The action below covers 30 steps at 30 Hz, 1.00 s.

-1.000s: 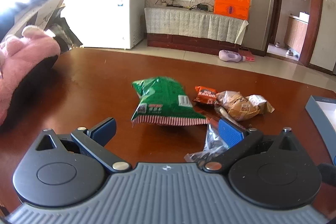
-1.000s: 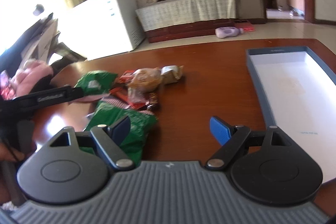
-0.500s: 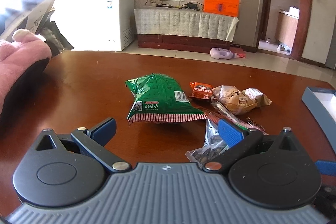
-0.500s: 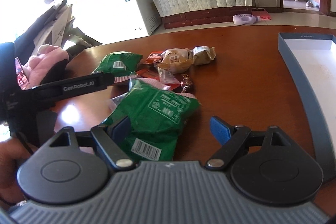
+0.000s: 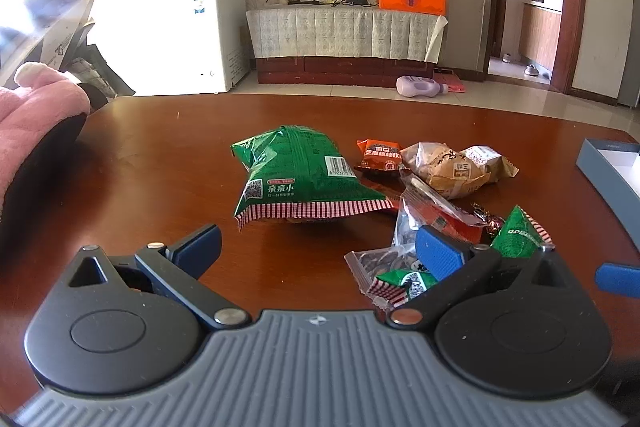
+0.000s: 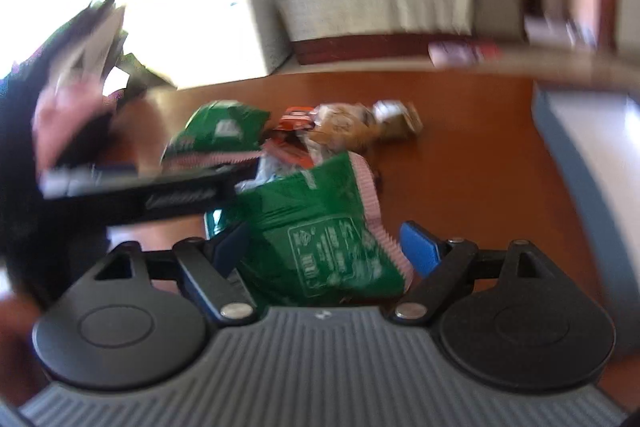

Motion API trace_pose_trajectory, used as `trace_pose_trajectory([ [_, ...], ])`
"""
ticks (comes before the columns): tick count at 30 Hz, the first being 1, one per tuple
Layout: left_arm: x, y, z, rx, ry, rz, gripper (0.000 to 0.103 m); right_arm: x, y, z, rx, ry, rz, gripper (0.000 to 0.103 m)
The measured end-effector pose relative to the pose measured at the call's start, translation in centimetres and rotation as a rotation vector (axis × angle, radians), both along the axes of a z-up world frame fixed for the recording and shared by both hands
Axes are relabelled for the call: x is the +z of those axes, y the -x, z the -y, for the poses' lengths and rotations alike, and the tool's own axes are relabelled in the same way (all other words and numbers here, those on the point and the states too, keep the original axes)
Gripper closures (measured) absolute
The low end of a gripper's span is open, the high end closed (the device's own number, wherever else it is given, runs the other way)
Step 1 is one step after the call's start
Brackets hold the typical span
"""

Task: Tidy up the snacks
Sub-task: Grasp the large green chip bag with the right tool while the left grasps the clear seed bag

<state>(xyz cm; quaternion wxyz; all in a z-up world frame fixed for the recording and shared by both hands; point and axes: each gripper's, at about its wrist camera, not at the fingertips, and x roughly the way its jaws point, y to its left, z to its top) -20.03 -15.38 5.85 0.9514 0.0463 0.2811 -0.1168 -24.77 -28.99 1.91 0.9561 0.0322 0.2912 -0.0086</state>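
Observation:
Snacks lie in a loose pile on the brown table [image 5: 160, 167]. A big green bag [image 5: 296, 175] rests ahead of my left gripper [image 5: 318, 249], which is open and holds nothing. To its right are an orange packet [image 5: 380, 155], brown bread packs [image 5: 448, 167], a clear seed bag [image 5: 394, 253] and a small green packet [image 5: 518, 233]. The right wrist view is blurred. There my right gripper [image 6: 326, 247] is open, with a second green bag [image 6: 328, 227] lying between its fingers. The left gripper [image 6: 140, 191] shows as a black bar on the left.
A blue-rimmed box [image 5: 608, 155] with a white floor sits at the table's right edge, also blue-rimmed box [image 6: 580, 131]. A pink fleecy sleeve [image 5: 36, 115] rests at the left. Beyond the table stand a white freezer [image 5: 172, 27] and a TV stand.
My right gripper has pushed forward, so the second green bag now sits deep between its open fingers; its view has blurred. The left gripper drifted slightly, and small green packets came into its view.

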Motion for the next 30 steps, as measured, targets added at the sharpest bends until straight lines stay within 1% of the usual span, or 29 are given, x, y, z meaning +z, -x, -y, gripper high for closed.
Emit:
trace_pose_trajectory([
  [2, 0.0, -0.2, 0.0, 0.001, 0.009, 0.001, 0.000, -0.1, 0.0, -0.9, 0.082, 0.069, -0.005, 0.017],
  [4, -0.1, -0.4, 0.1, -0.005, 0.017, -0.007, 0.000, -0.5, -0.5, -1.1, 0.109, 0.095, -0.023, 0.017],
  [8, -0.5, -0.5, 0.8, -0.026, 0.030, 0.000, 0.000, -0.6, -1.5, -0.6, 0.082, 0.037, -0.041, 0.016],
  [10, -0.7, -0.9, 1.0, -0.047, 0.050, -0.015, 0.000, -0.9, -2.0, -0.5, 0.067, 0.029, -0.056, 0.007],
  [12, -0.9, -1.1, 1.3, -0.060, 0.051, -0.031, 0.000, -1.3, -2.3, -0.5, 0.062, 0.020, -0.059, 0.006],
  [15, -0.9, -0.9, 1.9, -0.083, 0.039, -0.017, 0.000, -1.3, -2.5, -0.8, 0.076, 0.037, -0.053, 0.005],
  [17, -1.0, -0.8, 2.1, -0.089, 0.032, -0.009, 0.000, -1.4, -2.3, -0.9, 0.097, 0.053, -0.042, 0.010],
  [19, -1.1, -0.9, 2.1, -0.091, 0.043, -0.015, 0.000, -1.2, -1.8, -0.9, 0.121, 0.069, -0.035, 0.018],
  [22, -1.1, -0.9, 2.1, -0.104, 0.062, -0.030, 0.000, -0.9, -1.4, -0.3, 0.140, 0.054, -0.044, 0.023],
  [26, -1.1, -0.7, 2.5, -0.143, 0.055, -0.029, 0.000, -0.6, -0.7, 0.5, 0.156, 0.053, -0.056, 0.027],
  [30, -1.3, -0.7, 2.7, -0.140, 0.059, -0.043, 0.000, -0.2, 0.2, 1.2, 0.170, 0.059, -0.069, 0.032],
])
